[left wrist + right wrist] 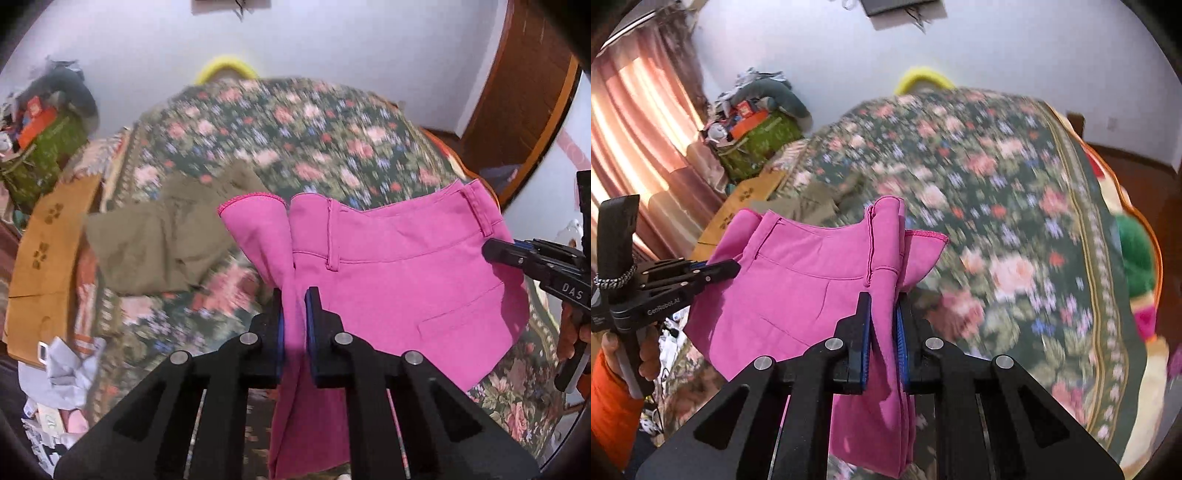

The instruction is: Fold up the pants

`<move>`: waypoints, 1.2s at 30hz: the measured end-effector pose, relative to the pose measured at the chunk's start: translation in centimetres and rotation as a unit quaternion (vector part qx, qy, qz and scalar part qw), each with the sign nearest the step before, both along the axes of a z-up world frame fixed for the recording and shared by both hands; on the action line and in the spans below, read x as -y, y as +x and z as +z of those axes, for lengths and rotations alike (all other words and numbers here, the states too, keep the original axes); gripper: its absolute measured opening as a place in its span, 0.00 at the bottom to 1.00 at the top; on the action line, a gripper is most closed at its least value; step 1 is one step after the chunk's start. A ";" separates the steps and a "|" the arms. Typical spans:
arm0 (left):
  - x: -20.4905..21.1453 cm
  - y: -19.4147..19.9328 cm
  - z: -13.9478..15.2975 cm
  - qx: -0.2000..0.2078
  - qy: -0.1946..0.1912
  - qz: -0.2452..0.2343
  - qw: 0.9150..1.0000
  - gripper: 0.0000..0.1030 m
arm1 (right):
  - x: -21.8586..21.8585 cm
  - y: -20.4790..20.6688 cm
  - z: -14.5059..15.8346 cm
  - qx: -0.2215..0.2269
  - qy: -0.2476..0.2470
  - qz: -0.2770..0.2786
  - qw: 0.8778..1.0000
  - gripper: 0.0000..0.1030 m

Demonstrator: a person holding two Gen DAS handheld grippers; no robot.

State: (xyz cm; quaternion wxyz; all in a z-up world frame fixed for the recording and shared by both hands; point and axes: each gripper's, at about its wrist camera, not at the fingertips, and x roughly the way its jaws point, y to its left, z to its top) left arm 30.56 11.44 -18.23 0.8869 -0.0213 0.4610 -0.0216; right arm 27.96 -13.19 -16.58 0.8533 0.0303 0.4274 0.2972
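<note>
Pink pants (399,280) hang in the air above a floral bedspread (295,133), stretched between both grippers. My left gripper (294,295) is shut on bunched pink fabric at one end of the waistband. My right gripper (883,299) is shut on the folded pink pants (790,291) at the other end. The right gripper also shows in the left wrist view (495,250), pinching the waistband. The left gripper shows in the right wrist view (733,266), clamped on the fabric edge. The lower part of the pants hangs below the jaws, out of sight.
Olive-green pants (162,240) lie on the bedspread to the left. A cardboard box (48,266) and clutter (44,125) sit beside the bed on the left. A green stuffed toy (1137,254) lies at the bed's right edge. A wooden door (517,92) stands at the right.
</note>
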 end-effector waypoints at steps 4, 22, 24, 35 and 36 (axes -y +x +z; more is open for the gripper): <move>-2.5 -0.1 2.3 0.028 0.014 0.020 0.999 0.10 | -2.9 1.1 1.9 0.021 0.010 0.015 1.000 0.11; -15.7 3.6 0.1 0.043 0.018 0.136 0.990 0.09 | -17.3 6.9 1.4 0.049 -0.016 0.065 0.997 0.11; -16.7 4.4 -0.5 0.042 0.026 0.143 0.988 0.09 | -18.5 7.7 1.0 0.051 -0.020 0.067 0.996 0.11; -19.9 11.2 -5.7 0.020 0.093 0.157 0.983 0.09 | -23.1 12.1 -2.2 0.039 -0.038 0.057 0.997 0.11; -20.1 11.7 -6.4 0.015 0.095 0.158 0.983 0.09 | -23.5 12.4 -2.6 0.039 -0.042 0.058 0.997 0.11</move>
